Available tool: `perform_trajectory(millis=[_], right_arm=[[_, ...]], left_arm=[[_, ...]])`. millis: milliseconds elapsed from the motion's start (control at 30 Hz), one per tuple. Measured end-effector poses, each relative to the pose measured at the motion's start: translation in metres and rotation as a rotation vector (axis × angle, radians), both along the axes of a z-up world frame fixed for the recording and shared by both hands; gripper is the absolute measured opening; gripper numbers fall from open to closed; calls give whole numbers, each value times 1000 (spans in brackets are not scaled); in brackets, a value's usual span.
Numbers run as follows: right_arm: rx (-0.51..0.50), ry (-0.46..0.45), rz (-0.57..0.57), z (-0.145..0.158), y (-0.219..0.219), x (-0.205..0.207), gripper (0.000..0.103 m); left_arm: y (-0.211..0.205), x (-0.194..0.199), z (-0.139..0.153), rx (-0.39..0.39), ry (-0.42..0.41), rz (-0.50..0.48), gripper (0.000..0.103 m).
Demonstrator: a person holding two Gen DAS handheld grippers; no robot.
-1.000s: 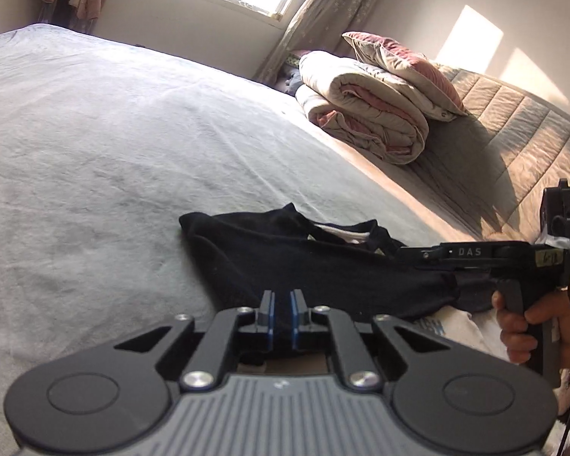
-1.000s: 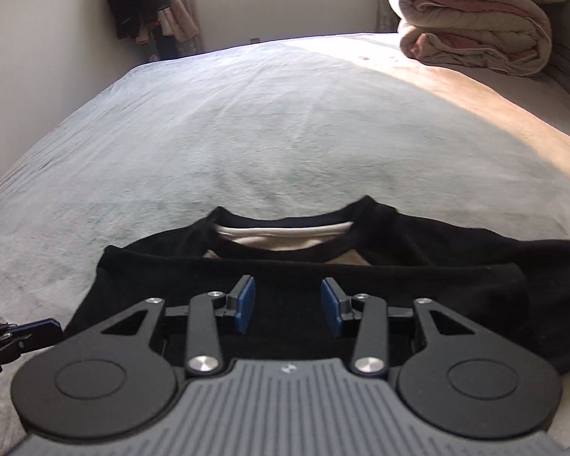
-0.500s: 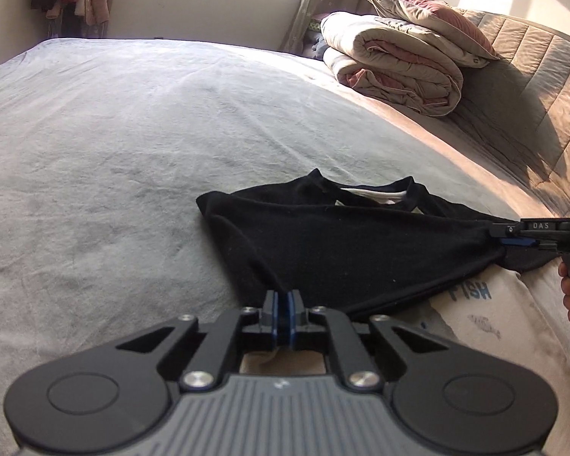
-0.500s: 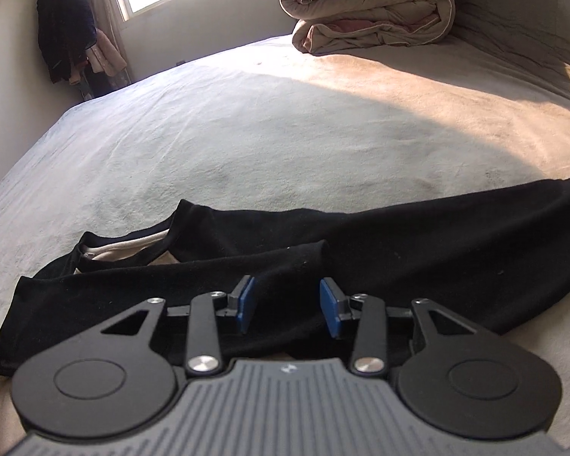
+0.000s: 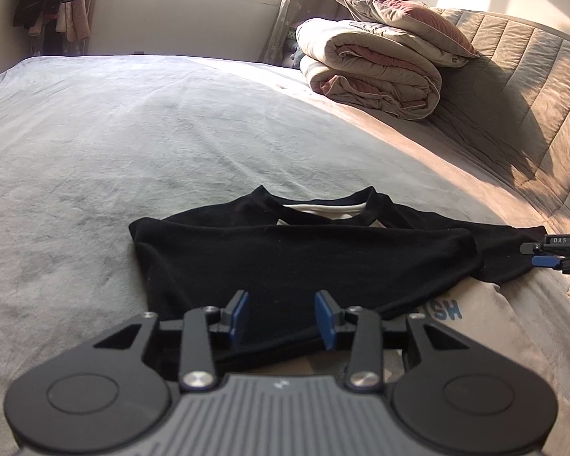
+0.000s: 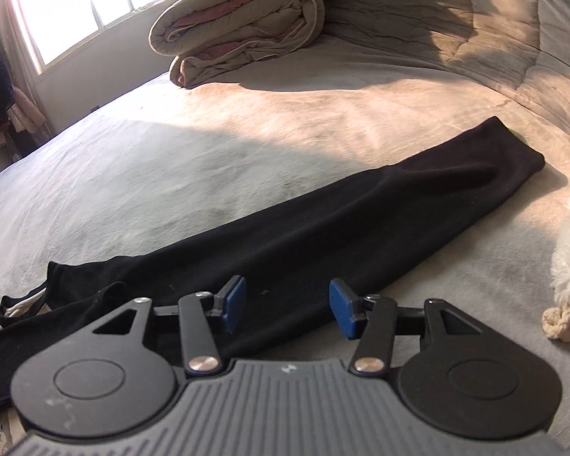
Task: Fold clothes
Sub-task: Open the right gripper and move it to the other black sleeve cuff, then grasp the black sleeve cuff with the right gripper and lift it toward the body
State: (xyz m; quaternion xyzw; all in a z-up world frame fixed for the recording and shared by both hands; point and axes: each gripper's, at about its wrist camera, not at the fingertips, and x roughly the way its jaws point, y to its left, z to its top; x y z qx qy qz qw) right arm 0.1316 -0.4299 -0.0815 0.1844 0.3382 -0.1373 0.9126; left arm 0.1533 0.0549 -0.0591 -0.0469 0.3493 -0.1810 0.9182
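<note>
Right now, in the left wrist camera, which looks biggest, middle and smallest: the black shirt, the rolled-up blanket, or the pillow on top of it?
As they look in that view:
1. black shirt, biggest, though it lies nearest the camera, which helps.
2. rolled-up blanket.
3. pillow, smallest.

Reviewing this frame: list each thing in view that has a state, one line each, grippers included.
Black long-sleeved sweater: lying on the bed, partly folded, collar away from the camera.
Sweater's long sleeve: stretched out flat, not folded in.
Left gripper: jaws opening, fabric beneath, nothing pinched.
Right gripper: jaws opening over the sleeve, nothing gripped.
Beige rolled quilt: folded, stacked by the headboard.
Grey bedsheet: spread, lightly creased.
</note>
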Motion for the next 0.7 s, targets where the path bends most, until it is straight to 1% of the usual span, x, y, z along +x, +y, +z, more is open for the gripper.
perform_trajectory(millis=[167,300,367,500,567,633,700], right_arm=[[19,-1,-106,-10,-42,-10,54],[55,-25,-180,-18,-73,-18,54],[73,-49,-202,-19,-84,-20,54],[69,-71,-241,-20,-101,-16,54],[81,-90,-273,-23,-110,-13,53],[99,-114,-300,-26,-116,-11,50],[97,-129,-303,-28,-118,-10,50]], left_arm=[[-21,10,-1,-34,13,-9,40],[-49,18,-6,-53,21,-33,40],[-68,21,-10,-59,25,-52,39],[-108,26,-18,-73,30,-84,39],[-127,30,-21,-93,32,-96,39],[-147,35,-23,-112,38,-102,38],[-166,41,-24,-133,41,-110,38]])
